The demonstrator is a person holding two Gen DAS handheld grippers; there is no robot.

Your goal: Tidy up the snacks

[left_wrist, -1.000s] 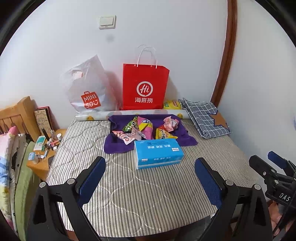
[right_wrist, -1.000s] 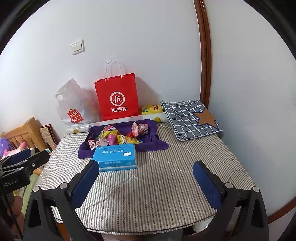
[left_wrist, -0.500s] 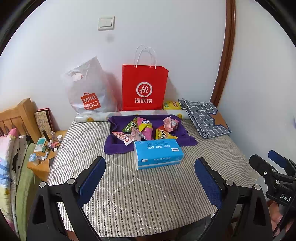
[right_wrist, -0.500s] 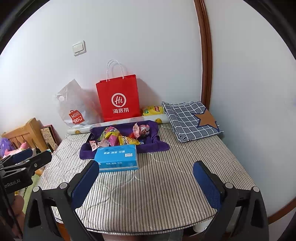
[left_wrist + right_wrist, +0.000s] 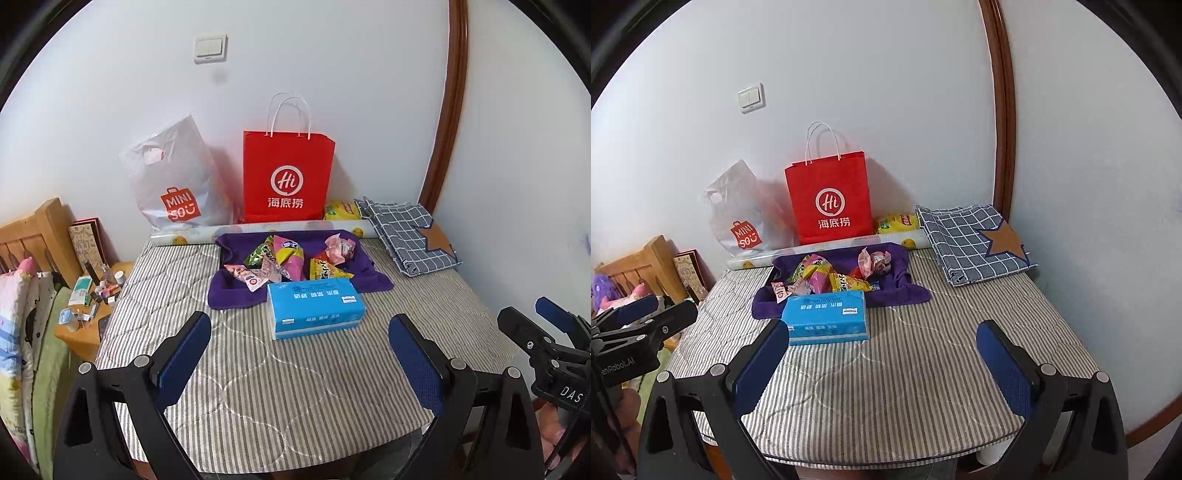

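We hold the left gripper [image 5: 299,354] low over the near edge of the table [image 5: 295,387], its blue-padded fingers [image 5: 184,354] spread wide with nothing between them. The right gripper [image 5: 882,358] hangs beside it in the same way, released, its fingers [image 5: 1004,365] parted and bare over the striped tablecloth [image 5: 905,369].

Just beyond both grippers lies a blue tissue pack [image 5: 314,308], flat on the cloth and well clear of the pads. Touching its far edge is a purple cloth [image 5: 229,291], bunched up at the sides. On it sits the pile of snacks [image 5: 291,260]: crumpled packets in pink, green, yellow and red, heaped together at the middle. We cannot say how many there are, as they overlap.

Behind the purple cloth a patterned roll [image 5: 192,236] lies along the wall side of the table. Behind that stand a red paper bag [image 5: 288,177] and, to its left, a white plastic bag [image 5: 173,177], both upright against the wall. A yellow packet [image 5: 341,211] shows just right of the red bag. At the far right corner lies a folded checked cloth [image 5: 402,236] with a brown star.

To the left of the table stands a small wooden nightstand [image 5: 77,332] crowded with little bottles.
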